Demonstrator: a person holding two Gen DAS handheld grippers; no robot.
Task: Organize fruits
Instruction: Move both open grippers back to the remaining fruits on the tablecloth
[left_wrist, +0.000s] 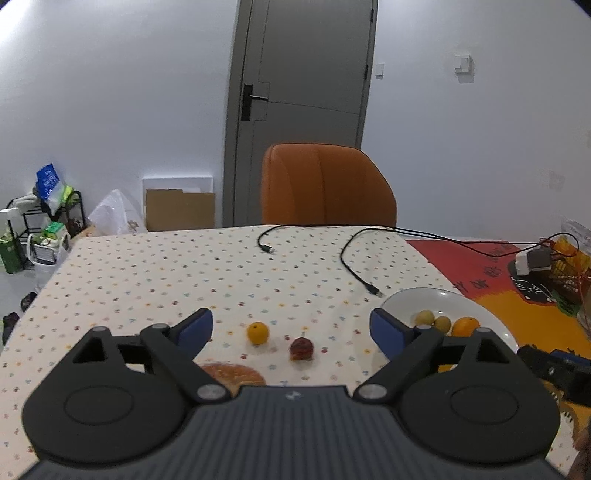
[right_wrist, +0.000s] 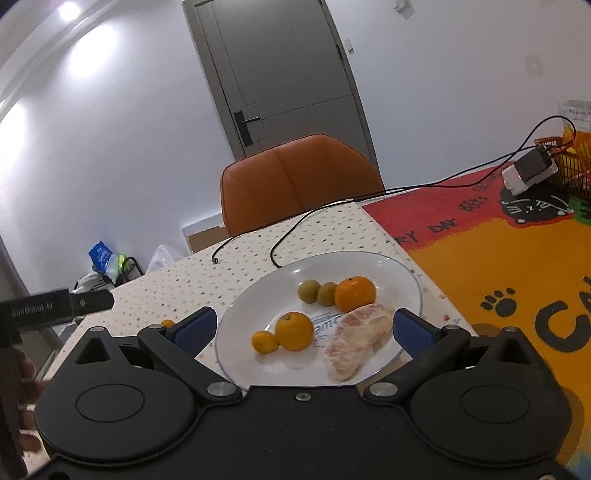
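A white plate (right_wrist: 258, 295) holds two oranges (right_wrist: 294, 331), a small kumquat (right_wrist: 264, 342), two greenish round fruits (right_wrist: 309, 291) and a peeled pomelo segment (right_wrist: 356, 341). My right gripper (right_wrist: 304, 326) hovers open over the plate with nothing between its fingers. In the left wrist view my left gripper (left_wrist: 291, 328) is open above the dotted tablecloth. Ahead of it lie a small orange fruit (left_wrist: 257, 332), a dark red fruit with a stem (left_wrist: 301, 349) and a partly hidden pomelo piece (left_wrist: 232, 374). The plate (left_wrist: 436, 297) sits to its right.
Two black cables (left_wrist: 352, 266) trail across the table's far half. An orange chair (left_wrist: 325, 184) stands behind the table. A red and orange cat mat (right_wrist: 498, 277) carries a charger block (right_wrist: 530, 170) and an orange basket (right_wrist: 574, 166). A person's hand (right_wrist: 26, 398) shows at the left edge.
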